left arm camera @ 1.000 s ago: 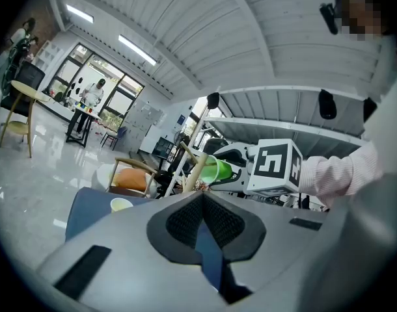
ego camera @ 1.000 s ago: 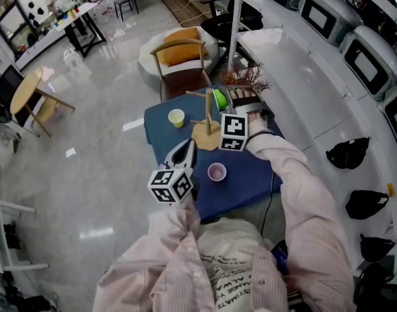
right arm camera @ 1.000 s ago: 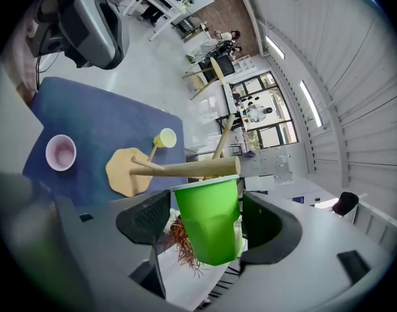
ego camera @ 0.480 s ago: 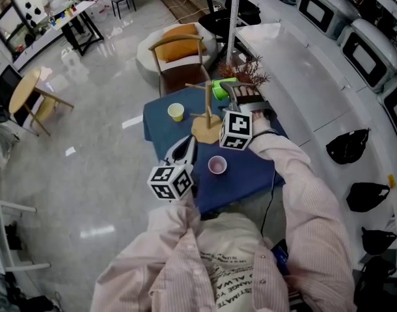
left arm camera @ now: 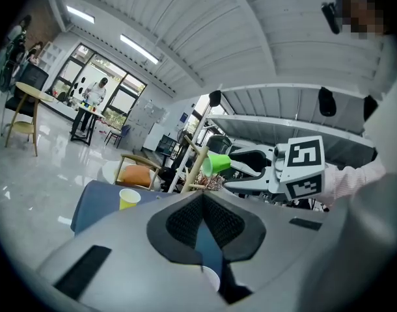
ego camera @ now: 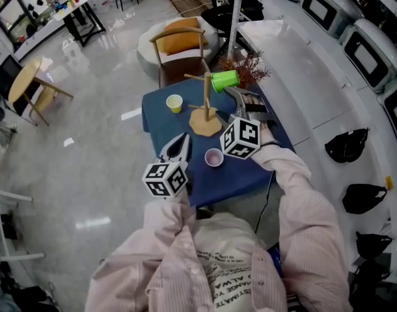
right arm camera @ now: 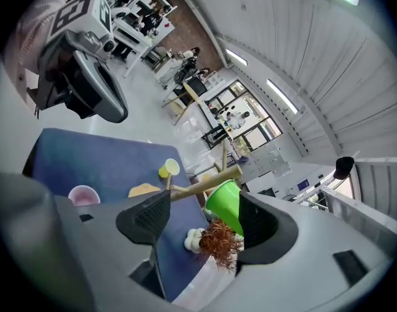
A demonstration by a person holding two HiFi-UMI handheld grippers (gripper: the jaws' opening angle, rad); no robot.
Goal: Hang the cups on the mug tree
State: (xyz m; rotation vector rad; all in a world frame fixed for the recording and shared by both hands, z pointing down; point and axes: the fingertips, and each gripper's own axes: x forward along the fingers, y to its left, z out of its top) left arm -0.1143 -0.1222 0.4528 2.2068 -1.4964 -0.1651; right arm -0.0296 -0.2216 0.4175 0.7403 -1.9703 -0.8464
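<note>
Green cup (ego camera: 224,80) is up at the end of the mug tree's (ego camera: 207,101) upper peg. It's lying sideways with its mouth toward the trunk, and the right gripper view shows the peg tip poking into it. Your right gripper (right arm camera: 205,203) is right there around it with the jaws apart. The cup sits against one jaw and there's a clear gap to the other, so it doesn't look pinched.

Your left gripper (ego camera: 183,140) is low over the near side of the blue table (ego camera: 158,127). Its jaws are together at the tips with nothing between them. The pink cup (ego camera: 214,156) stands upright on the table just beside it, toward your right. The yellow cup (ego camera: 175,102) is upright too, on the far left part of the table, near the tree's base but not touching it. Some dried reddish twigs (ego camera: 248,67) sit at the far right edge, just behind the green cup.
</note>
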